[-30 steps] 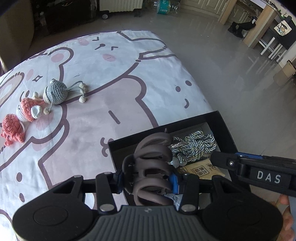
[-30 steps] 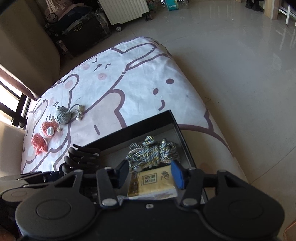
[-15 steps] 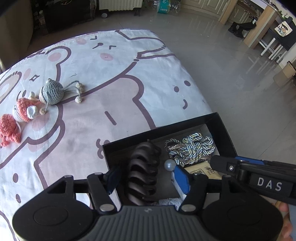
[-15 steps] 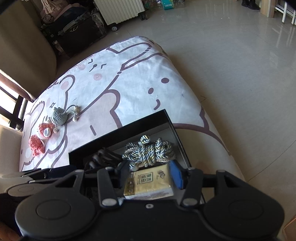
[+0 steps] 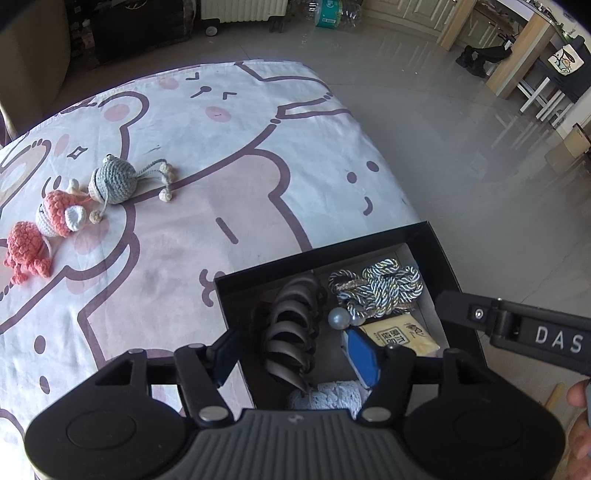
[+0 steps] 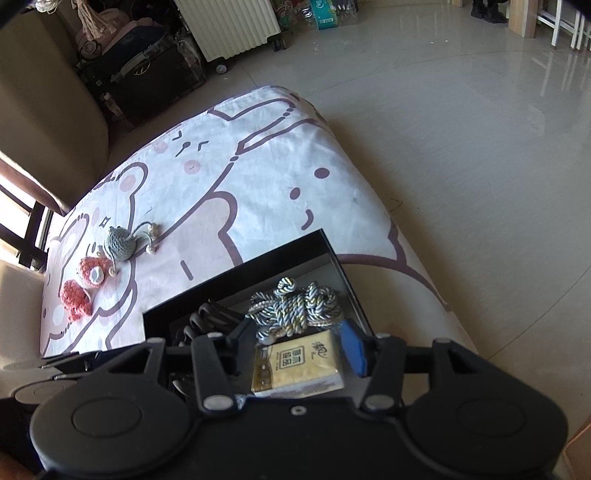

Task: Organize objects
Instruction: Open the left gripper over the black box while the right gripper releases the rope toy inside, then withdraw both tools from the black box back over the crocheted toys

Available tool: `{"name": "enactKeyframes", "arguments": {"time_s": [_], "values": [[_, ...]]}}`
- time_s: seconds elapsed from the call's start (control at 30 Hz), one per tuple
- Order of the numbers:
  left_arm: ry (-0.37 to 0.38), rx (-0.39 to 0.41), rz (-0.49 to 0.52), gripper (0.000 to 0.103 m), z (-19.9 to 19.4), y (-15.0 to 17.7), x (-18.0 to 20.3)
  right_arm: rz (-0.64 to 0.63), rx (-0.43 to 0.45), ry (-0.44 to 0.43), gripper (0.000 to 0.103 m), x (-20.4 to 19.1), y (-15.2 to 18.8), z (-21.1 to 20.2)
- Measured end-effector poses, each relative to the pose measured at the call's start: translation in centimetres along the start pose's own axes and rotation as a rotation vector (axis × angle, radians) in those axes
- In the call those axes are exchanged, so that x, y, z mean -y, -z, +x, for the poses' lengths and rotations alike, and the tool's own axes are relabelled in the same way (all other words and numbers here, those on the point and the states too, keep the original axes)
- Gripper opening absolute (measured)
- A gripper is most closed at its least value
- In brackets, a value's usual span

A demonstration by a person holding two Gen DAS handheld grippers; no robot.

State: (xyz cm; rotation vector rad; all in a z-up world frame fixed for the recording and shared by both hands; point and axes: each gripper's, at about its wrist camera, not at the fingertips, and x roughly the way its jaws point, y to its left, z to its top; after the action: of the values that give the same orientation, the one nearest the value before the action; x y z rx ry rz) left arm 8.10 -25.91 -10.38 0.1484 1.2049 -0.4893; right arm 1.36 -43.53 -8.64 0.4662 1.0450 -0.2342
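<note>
A black box (image 5: 439, 251) sits at the near right corner of the cartoon-print cloth. Inside lie a brown claw hair clip (image 5: 291, 325), a twisted blue-white cord (image 5: 380, 288), a pearl bead (image 5: 339, 318), a yellow tissue pack (image 5: 402, 334) and white lace (image 5: 325, 400). My left gripper (image 5: 295, 350) is open above the box, the clip lying loose between its fingers. My right gripper (image 6: 301, 345) is open over the tissue pack (image 6: 295, 363); the cord (image 6: 295, 306) and box (image 6: 236, 280) show there too.
Three crocheted toys lie on the cloth at far left: a grey one (image 5: 112, 184), a pink-white one (image 5: 59, 218) and a coral one (image 5: 26, 251). Beyond the cloth's right edge is bare tiled floor (image 5: 480, 155). A radiator (image 6: 229, 26) and dark bags stand at the back.
My left gripper has opened and let go of the hair clip, which now lies in the box. It has drawn back a little. The right gripper barely moved.
</note>
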Motion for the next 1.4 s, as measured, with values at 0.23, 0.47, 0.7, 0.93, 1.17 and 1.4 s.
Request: {"name": "enactKeyframes", "arguments": {"time_s": [0.23,0.47,0.7,0.93,1.17,1.4], "values": [[0.013,-0.031,-0.008,0.064,-1.1,0.6,0.2,0.010,0.002,0.013,0.060,0.1,0.5,-0.9],[0.008,-0.042,0.004,0.064,-2.1,1.8,0.3,0.010,0.002,0.022,0.065,0.3,1.7,-1.7],[-0.014,-0.034,0.005,0.076,-3.2,2.6,0.1,0.007,0.001,0.028,0.072,0.4,3.1,-2.7],[-0.033,-0.025,0.006,0.092,-4.0,3.1,-0.3,-0.009,0.017,0.034,0.082,0.3,4.2,-3.6],[-0.057,-0.013,0.008,0.102,-4.5,3.5,-0.8,-0.025,0.036,0.068,0.098,0.2,4.9,-4.3],[-0.070,-0.013,0.023,0.103,-4.5,3.9,-1.0,-0.040,0.033,0.086,0.103,0.1,5.6,-4.4]]}}
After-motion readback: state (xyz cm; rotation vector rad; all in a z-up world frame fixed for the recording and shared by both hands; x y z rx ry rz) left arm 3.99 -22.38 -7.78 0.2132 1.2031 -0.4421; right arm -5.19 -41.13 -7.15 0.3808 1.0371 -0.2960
